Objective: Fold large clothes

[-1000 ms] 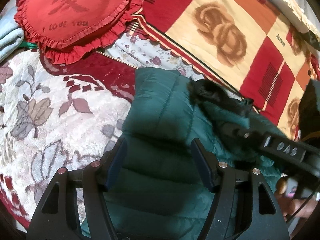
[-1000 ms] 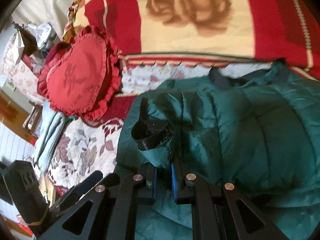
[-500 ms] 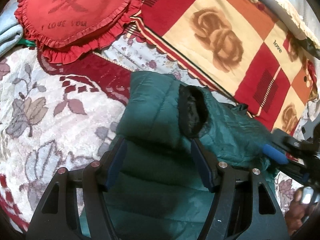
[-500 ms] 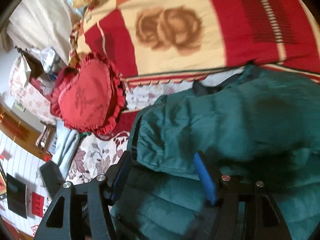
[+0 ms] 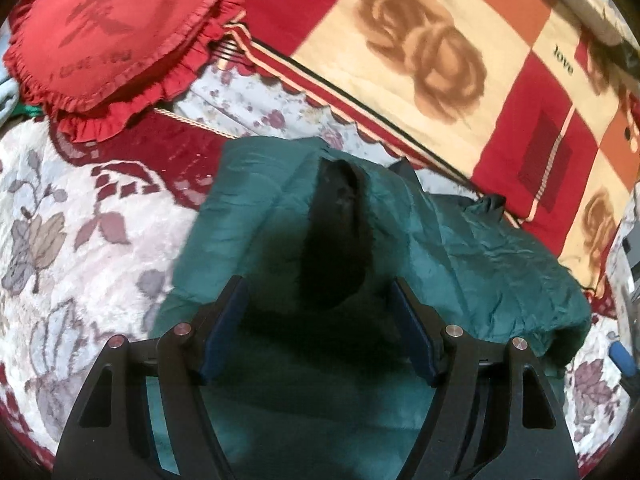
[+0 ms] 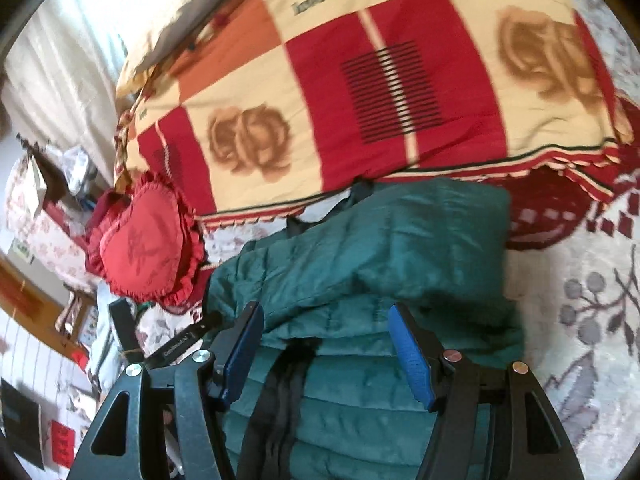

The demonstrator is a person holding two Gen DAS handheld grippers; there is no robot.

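A dark green puffer jacket (image 5: pixel 480 264) lies on the bed, with one sleeve folded across its body. The sleeve's black cuff (image 5: pixel 336 240) points toward me. My left gripper (image 5: pixel 316 284) hovers just over the jacket. Its jaws are opening and straddle the cuff end without pressing on it. My right gripper (image 6: pixel 326 310) stands open above the jacket (image 6: pixel 420 240), over its black zip line (image 6: pixel 280 392), with nothing gripped. One blue pad of the right gripper (image 5: pixel 622 356) shows at the right edge of the left wrist view.
A red heart-shaped frilled cushion (image 5: pixel 108 40) lies at the back left. A red, cream and orange checked blanket with roses (image 5: pixel 420 60) is bunched behind the jacket. A floral bedspread (image 5: pixel 80 240) covers the bed. Room clutter (image 6: pixel 48 200) stands beyond the cushion.
My right gripper let go of the sleeve cuff, opened and drew back to the right. The sleeve now rests across the jacket. My left gripper shifted forward over the cuff and its jaws widened slightly.
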